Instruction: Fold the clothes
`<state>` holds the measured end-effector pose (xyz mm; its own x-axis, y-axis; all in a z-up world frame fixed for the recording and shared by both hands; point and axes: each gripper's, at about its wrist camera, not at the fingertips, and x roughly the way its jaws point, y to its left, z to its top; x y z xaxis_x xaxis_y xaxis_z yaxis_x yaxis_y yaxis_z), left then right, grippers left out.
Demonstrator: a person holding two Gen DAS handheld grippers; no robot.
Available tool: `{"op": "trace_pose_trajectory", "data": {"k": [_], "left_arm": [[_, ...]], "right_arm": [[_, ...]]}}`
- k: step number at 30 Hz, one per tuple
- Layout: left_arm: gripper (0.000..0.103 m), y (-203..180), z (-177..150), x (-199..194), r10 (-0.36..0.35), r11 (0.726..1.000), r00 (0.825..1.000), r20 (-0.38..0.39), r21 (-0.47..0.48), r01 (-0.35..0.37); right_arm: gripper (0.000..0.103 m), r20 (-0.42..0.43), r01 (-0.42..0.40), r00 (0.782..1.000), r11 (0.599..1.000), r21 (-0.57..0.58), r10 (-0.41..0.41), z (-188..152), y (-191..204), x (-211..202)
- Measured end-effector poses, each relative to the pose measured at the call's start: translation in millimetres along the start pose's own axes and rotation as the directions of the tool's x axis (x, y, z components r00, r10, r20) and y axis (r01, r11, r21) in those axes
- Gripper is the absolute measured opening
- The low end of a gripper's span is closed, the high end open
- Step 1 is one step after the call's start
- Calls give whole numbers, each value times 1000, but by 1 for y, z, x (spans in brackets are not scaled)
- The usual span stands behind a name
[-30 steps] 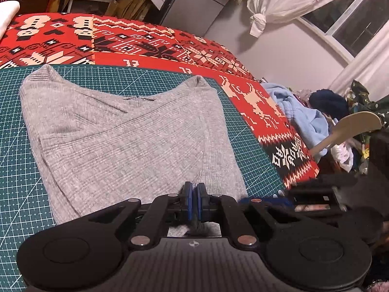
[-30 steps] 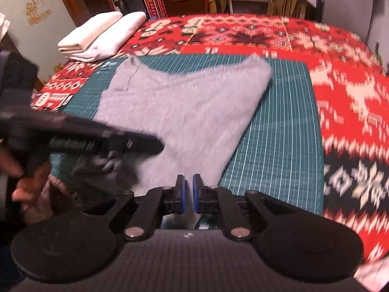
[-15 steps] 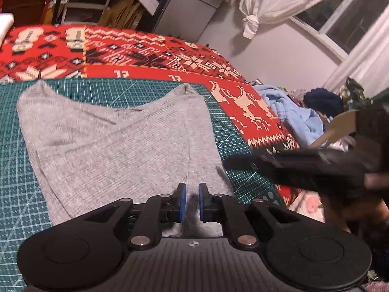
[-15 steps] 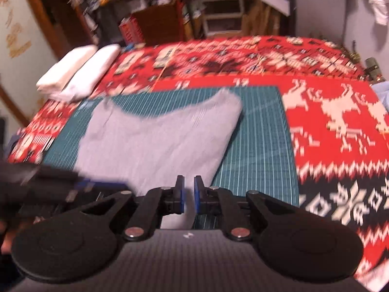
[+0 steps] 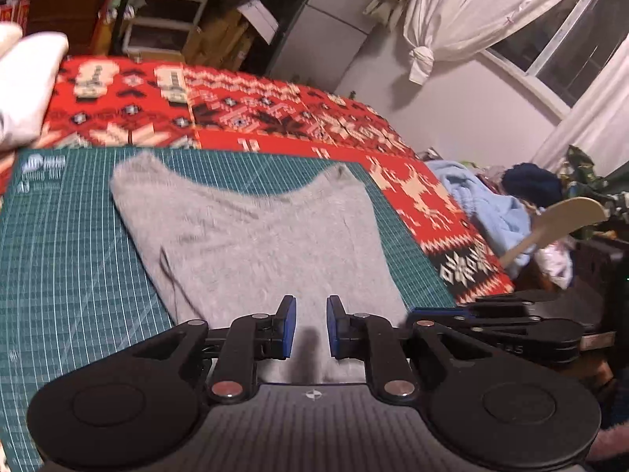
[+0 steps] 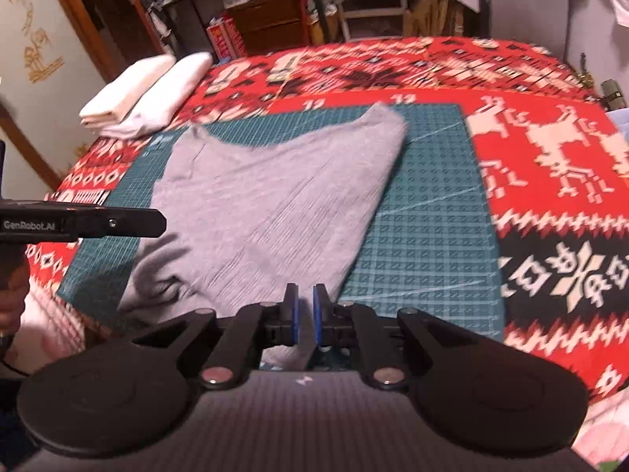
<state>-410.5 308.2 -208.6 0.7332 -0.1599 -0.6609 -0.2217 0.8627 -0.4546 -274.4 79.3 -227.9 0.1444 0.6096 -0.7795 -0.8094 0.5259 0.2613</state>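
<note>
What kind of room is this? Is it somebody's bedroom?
Probably a lived-in bedroom or spare room at home. There's a bed-like surface under a red patterned blanket, a curtained window, and cluttered shelves along the wall.

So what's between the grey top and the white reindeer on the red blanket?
Only bare green gridded cutting mat separates the grey ribbed knit top from the red blanket's white reindeer, in the right wrist view.
</note>
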Motion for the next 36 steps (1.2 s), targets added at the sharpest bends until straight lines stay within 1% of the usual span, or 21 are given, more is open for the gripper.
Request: {"op": "trace_pose_trajectory", "data": {"k": [1, 5, 7, 8, 10, 13, 14, 15, 16, 18, 20, 23, 25, 29, 33, 36], "left_arm": [[15, 2, -3, -1, -7, 1000, 1000, -14, -7, 7], [14, 6, -21, 2, 24, 1000, 996, -89, -2, -24], [12, 9, -30, 2, 44, 999, 994, -102, -1, -44], [12, 12, -31, 1, 39, 999, 994, -102, -16, -41], [12, 16, -33, -2, 31, 999, 994, -104, -41, -36], [10, 12, -34, -5, 39, 999, 995, -96, -26, -42], [10, 9, -34, -6, 37, 999, 995, -91, -17, -39], [10, 5, -34, -6, 34, 999, 996, -87, -8, -35], [10, 2, -34, -7, 27, 1000, 996, -79, 1, -27], [10, -5, -33, -6, 13, 1000, 997, -70, 19, -12], [10, -10, -32, -5, 10, 999, 997, -71, 37, -7], [10, -10, -34, -4, 30, 999, 997, -77, 40, -27], [10, -6, -37, -7, 33, 999, 996, -86, 23, -31], [10, 2, -40, -16, 72, 997, 994, -88, -8, -73], [10, 11, -36, -26, 66, 997, 996, -54, -45, -68], [9, 12, -34, -29, 82, 995, 996, -41, -49, -84]], "right_arm": [[8, -8, 0, 1000, 1000, -10, 0, -2, 1, 0], [7, -32, 14, 999, 998, -62, -16, -10, 3, -5], [9, -49, 21, 998, 996, -82, -25, -14, 4, -8], [9, -57, 18, 998, 996, -92, -23, -15, 4, -10], [8, -32, 10, 999, 994, -108, -13, -12, 8, -16], [7, 19, -10, 1000, 990, -141, 13, -3, 19, -20], [6, 27, -22, 999, 988, -152, 27, 2, 24, -17], [1, 32, -35, 999, 985, -168, 41, 4, 29, -13], [0, 37, -48, 998, 981, -187, 56, 6, 35, -9], [0, 27, -67, 997, 970, -235, 75, 8, 48, 3], [0, 3, -79, 997, 963, -257, 83, 6, 55, 12], [0, -33, -76, 997, 965, -252, 70, -1, 56, 20], [0, -46, -85, 996, 971, -222, 77, -4, 51, 14], [0, -85, -91, 993, 981, -171, 77, -10, 37, 6], [0, -30, -142, 990, 975, -170, 138, -3, 43, -3], [0, 0, -195, 980, 957, -214, 200, 12, 60, 0]]}}
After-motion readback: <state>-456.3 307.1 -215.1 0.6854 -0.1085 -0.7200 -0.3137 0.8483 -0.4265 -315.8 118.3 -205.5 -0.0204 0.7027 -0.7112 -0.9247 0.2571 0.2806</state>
